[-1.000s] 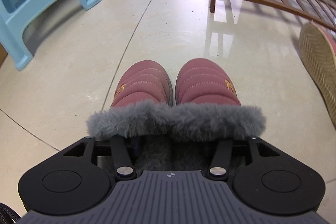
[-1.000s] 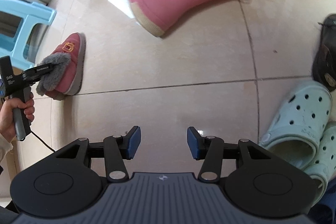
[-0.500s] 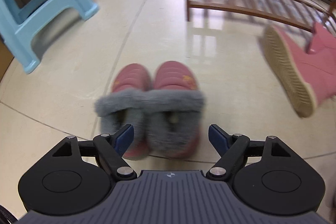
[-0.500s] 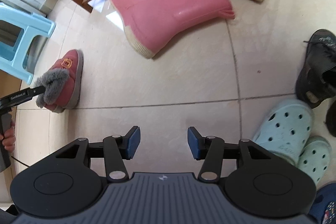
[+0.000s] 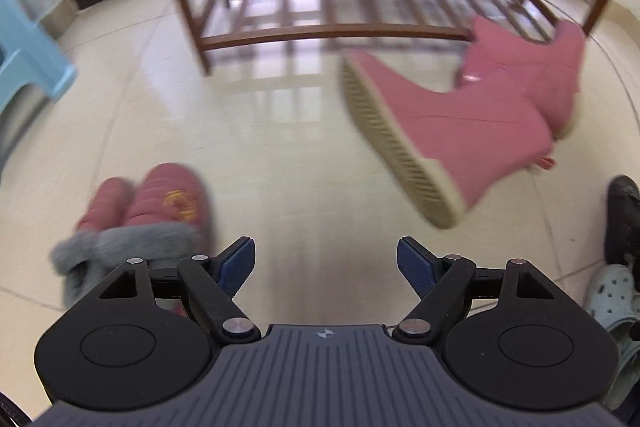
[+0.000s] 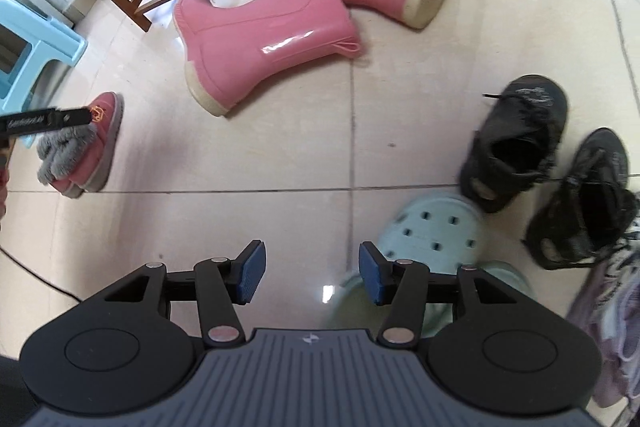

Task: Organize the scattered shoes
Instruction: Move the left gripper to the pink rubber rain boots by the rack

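The pair of dusty-pink slippers with grey fur cuffs (image 5: 140, 219) stands side by side on the floor, at the lower left of the left wrist view. My left gripper (image 5: 326, 263) is open over bare tile to their right, with nothing between its pads. Two pink rubber boots (image 5: 460, 131) lie on their sides ahead and to the right. In the right wrist view my right gripper (image 6: 312, 277) hangs over the tile with its jaws opening and nothing between them. A mint clog (image 6: 432, 231) lies just beyond its right finger. The slippers (image 6: 84, 155) show far left.
A wooden slatted shoe rack (image 5: 320, 27) stands behind the boots. A light-blue plastic stool (image 6: 32, 47) is at the left. Two black lace-up shoes (image 6: 516, 143) lie at the right above the clogs, and a lilac shoe (image 6: 612, 327) at the right edge.
My left gripper let go of the slippers' fur cuffs, opened wide and moved back and to the right. The right gripper's view moved towards the clogs and black shoes.
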Demonstrator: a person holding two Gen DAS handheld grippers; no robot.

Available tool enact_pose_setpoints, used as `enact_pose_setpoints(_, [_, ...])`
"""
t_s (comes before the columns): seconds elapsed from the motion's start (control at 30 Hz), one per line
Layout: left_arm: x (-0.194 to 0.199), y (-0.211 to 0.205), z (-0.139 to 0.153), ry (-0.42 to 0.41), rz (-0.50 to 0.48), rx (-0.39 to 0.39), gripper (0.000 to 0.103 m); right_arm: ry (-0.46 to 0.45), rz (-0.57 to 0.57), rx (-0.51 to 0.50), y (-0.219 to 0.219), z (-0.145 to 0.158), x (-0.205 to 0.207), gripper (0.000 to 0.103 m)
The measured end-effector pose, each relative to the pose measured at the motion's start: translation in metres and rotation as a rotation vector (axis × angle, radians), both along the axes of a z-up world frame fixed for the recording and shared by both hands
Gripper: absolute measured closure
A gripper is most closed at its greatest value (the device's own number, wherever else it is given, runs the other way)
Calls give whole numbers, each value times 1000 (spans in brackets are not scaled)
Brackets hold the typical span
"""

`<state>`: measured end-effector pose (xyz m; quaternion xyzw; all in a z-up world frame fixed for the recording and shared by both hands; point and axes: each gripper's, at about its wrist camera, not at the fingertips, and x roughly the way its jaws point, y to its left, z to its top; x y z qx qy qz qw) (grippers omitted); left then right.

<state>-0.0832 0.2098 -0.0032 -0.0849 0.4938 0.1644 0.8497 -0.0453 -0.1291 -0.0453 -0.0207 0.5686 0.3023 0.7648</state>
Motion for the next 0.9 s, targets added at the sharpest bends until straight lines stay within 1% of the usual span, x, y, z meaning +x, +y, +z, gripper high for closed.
enact_pose_setpoints(0.1, [25,-23,0,-9,-36,-16,23,-29,-12,-12,-15,3,-6,43])
enact_pose_setpoints(0.17, [40,-35,2,-24,-53,-22,23,-48,-41,-10,-29,4,-10,40])
enact_pose_setpoints(0.33, [82,-66,10,-67,-97,-42,23,-68,-130,-3,-59,0,-19,37])
enact_pose_setpoints(0.4, [95,-75,13,-76,-105,-48,23,-58,-167,2,-70,-4,-21,37])
enact_pose_setpoints(0.5, [115,-90,13,-73,-108,-77,23,-36,-223,15,-87,-11,-23,36])
enact_pose_setpoints(0.7, [154,-115,10,-46,-98,-78,19,-19,-293,29,-111,-19,-26,34])
enact_pose_setpoints(0.9, [199,-126,-2,-14,-73,-83,17,-16,-315,24,-121,-23,-25,34])
